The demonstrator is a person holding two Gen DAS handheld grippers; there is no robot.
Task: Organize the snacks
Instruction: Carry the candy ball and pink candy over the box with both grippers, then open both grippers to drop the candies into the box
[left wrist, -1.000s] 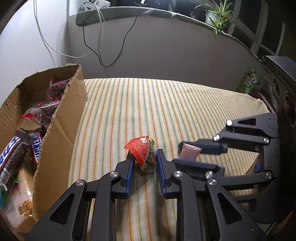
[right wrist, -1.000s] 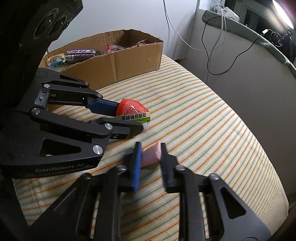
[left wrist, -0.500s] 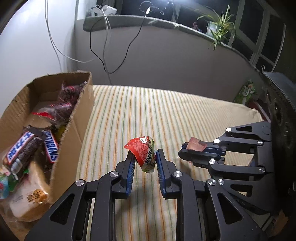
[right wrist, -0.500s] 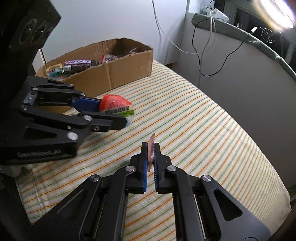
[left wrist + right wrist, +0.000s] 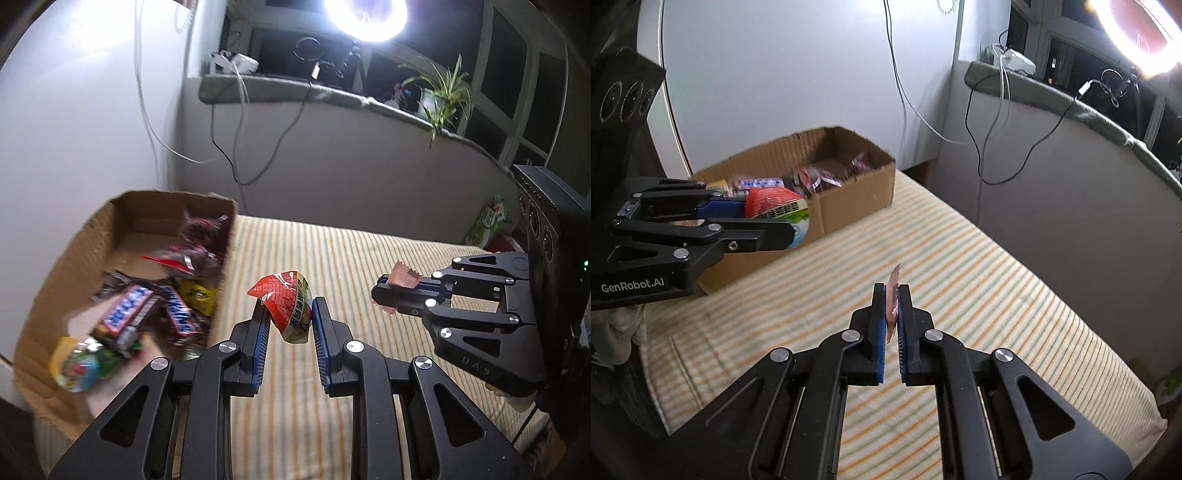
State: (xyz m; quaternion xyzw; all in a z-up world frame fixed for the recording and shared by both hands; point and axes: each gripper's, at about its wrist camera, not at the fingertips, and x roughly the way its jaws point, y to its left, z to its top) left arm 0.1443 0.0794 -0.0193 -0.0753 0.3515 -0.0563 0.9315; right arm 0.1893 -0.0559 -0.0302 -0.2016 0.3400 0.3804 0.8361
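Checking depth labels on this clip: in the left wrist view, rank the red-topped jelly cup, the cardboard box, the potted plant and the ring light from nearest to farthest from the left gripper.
1. Red-topped jelly cup: clamped between the left gripper pads.
2. Cardboard box: to the left, on the striped bed.
3. Potted plant and ring light: both up at the window ledge, plant right of the light; too close to call.

We see the snacks in the cardboard box (image 5: 122, 236) at the left of the frame smeared by motion blur, their labels mostly unreadable. The pink wrapper (image 5: 893, 295) is largely hidden between the right claw (image 5: 892, 306) pads. A ring light (image 5: 364, 16) glares out, cut by the top edge.
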